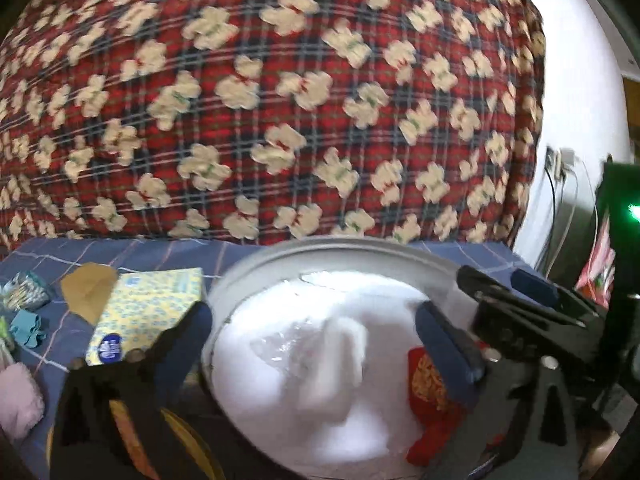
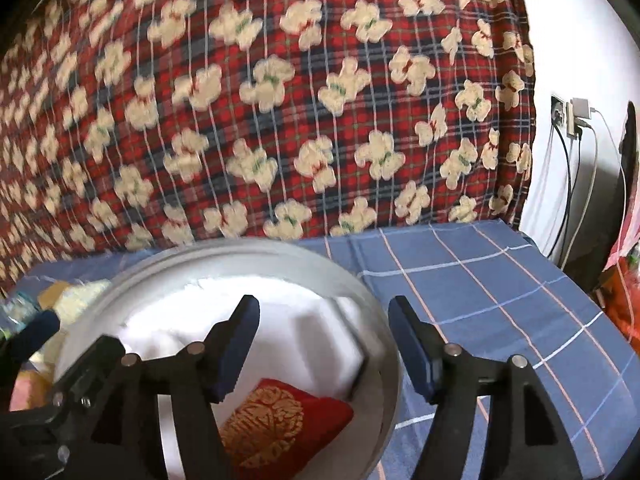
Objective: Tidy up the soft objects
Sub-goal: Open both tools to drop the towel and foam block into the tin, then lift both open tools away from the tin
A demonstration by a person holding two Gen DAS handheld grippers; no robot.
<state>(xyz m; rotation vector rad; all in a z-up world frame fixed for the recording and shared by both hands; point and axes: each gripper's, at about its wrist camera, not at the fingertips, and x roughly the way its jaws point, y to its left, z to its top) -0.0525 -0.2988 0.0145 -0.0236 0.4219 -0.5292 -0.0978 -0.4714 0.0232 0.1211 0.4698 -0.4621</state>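
Two hand-held grippers hang over a metal basin (image 1: 240,280) that stands on a bed with a blue checked sheet (image 2: 500,280). The left hand-held gripper (image 1: 312,320) has its jaws wide apart and holds nothing; one blue pad is over the basin rim at 9 o'clock, the other over the inside at 3 o'clock. The right hand-held gripper (image 2: 324,344) is also wide and holds nothing; its jaws stand on both sides of the basin rim at 3 o'clock. Inside the basin lie white soft things (image 1: 320,360), partly under clear plastic, and a red pouch (image 2: 280,424) with a gold pattern at 4 o'clock. Just beside the basin at 9 o'clock lies a yellow tissue pack (image 1: 148,304), next to a brown piece (image 1: 88,288). A pink fluffy thing (image 1: 20,400) lies farther left. Behind the bed, at 12 o'clock, hangs a red plaid blanket (image 1: 280,100).
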